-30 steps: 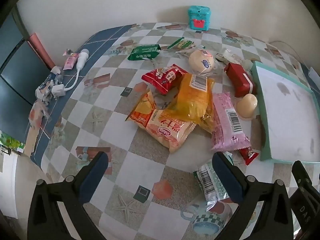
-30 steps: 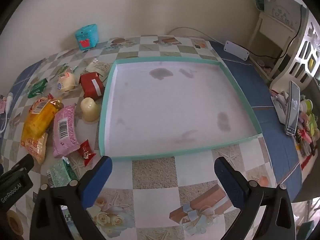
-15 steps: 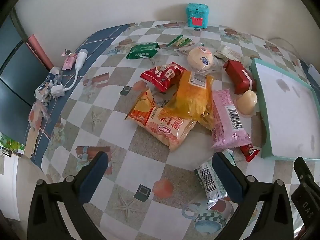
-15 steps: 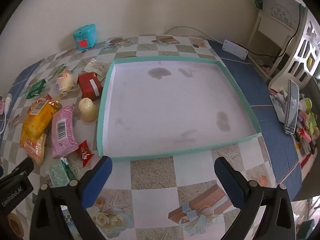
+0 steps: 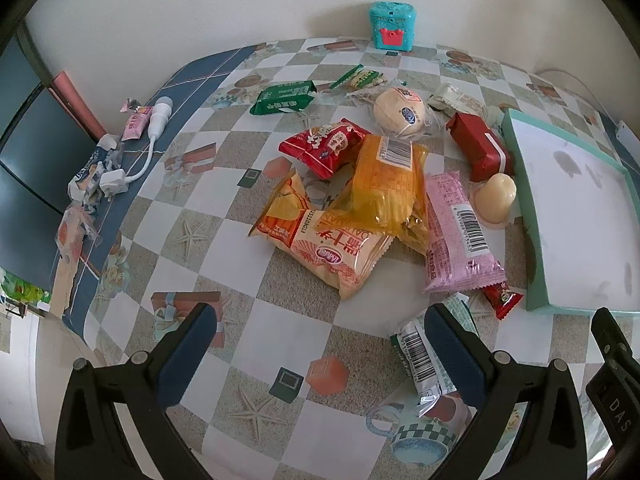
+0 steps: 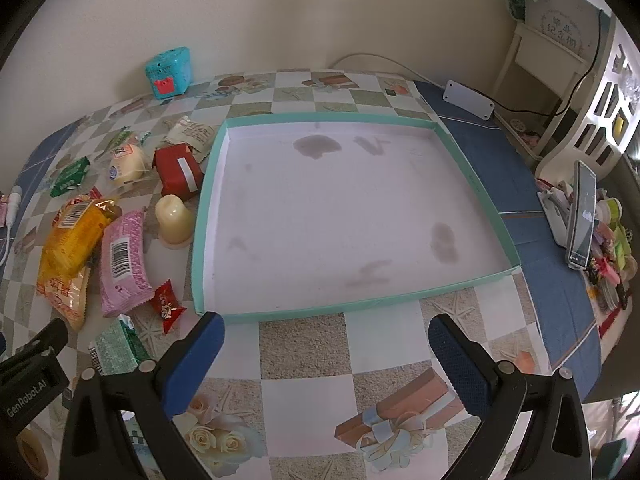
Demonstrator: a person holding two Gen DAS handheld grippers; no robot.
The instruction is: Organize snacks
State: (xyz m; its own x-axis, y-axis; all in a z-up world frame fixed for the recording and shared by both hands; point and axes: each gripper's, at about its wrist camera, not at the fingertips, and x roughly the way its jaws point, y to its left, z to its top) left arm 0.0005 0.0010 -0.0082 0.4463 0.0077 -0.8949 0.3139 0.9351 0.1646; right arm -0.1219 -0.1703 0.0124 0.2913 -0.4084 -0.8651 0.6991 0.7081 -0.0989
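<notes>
A checkered tablecloth [image 6: 304,352] printed with starfish, roses and gift boxes fills both views. In the middle of the right wrist view lies the large shallow tray [image 6: 472,184] with a teal rim; its white floor is stained in patches and holds no snacks. The snacks lie piled at the left of that frame, just beside the tray, and at the centre of the left wrist view: a yellow packet [image 5: 386,184] with a barcode label lies over an orange-and-cream bag [image 5: 332,252] with a red logo, too small to read. A pink wrapper [image 5: 456,232], barcode up, lies beside a red box [image 5: 478,146] and a pale jelly cup [image 5: 496,198]. A small red candy [image 6: 166,306] sits near the tray's lower left corner.

The left gripper [image 5: 316,344] hangs released above the cloth, grasping nothing; the right gripper [image 6: 326,350] likewise spreads wide. "GenRobot.AI" reads on the black body at lower left of the right wrist view.
</notes>
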